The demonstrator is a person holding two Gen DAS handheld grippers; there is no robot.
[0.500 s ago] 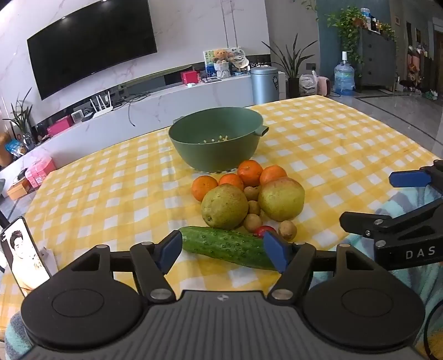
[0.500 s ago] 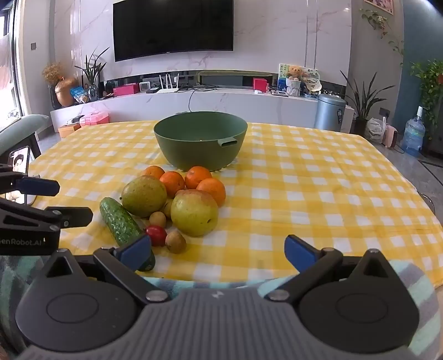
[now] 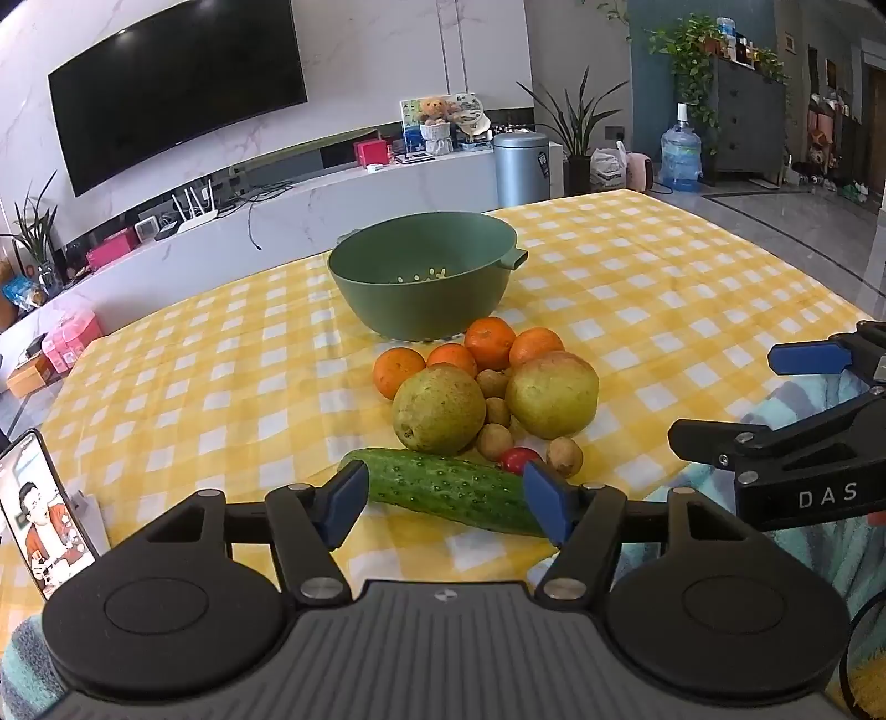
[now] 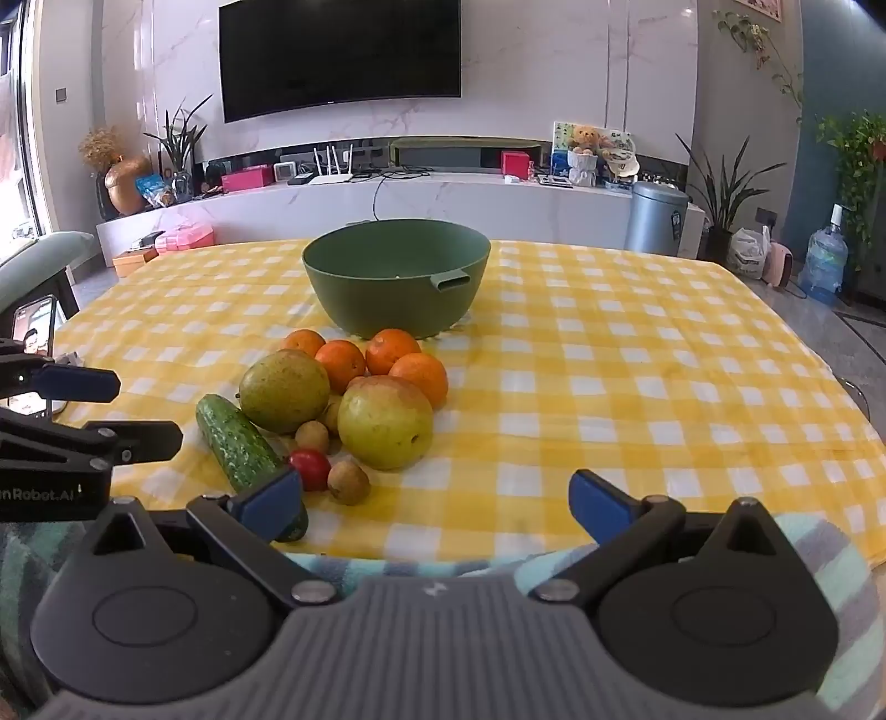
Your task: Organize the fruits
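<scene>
Left wrist view: we hold both the left gripper (image 3: 443,501) and the right gripper (image 4: 434,507) wide open and empty; reaching past the cucumber (image 3: 448,490) could scatter the small fruits (image 3: 563,455) behind it.

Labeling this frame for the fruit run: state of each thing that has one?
green bowl: upright, no fruit inside
cucumber: lying on tablecloth, untouched
cherry tomato: on cloth, loose
left gripper: open, empty
right gripper: open, empty
TV: off
phone: screen on
</scene>
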